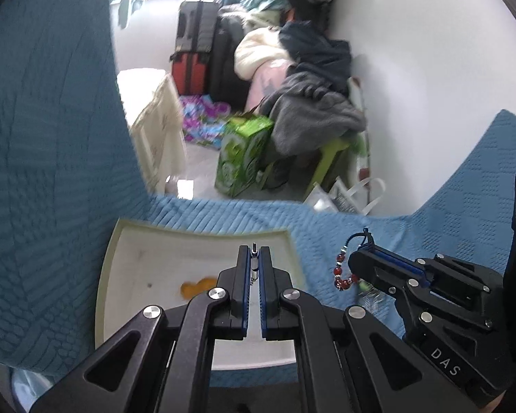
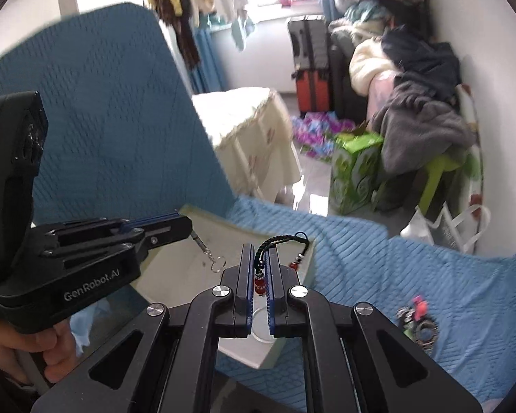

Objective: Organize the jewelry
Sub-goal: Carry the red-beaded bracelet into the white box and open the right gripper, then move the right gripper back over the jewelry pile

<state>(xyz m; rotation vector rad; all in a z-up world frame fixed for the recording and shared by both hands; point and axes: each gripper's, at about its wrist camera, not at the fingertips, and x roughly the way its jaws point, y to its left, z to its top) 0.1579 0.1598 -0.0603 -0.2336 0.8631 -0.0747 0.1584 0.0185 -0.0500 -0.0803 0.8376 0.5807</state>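
Matt blue quilted cloth cover [image 1: 344,220]; smooth white plastic tray [image 1: 137,268]; shiny metal pendant [image 1: 254,268]; glossy red-beaded bracelet [image 1: 342,272].

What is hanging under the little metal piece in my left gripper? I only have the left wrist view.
Observer: A short chain ending in a split ring hangs from the metal piece that the left gripper pinches, above the white tray.
Operator: How does the right gripper hold the bracelet?
Observer: The right gripper is shut on the bracelet: red beads sit between its fingers, and the black cord loops out past the tips.
Operator: Anything still on the bedspread?
Observer: A small heap of jewelry with a pink-red piece lies on the blue bedspread, to the right of the tray.
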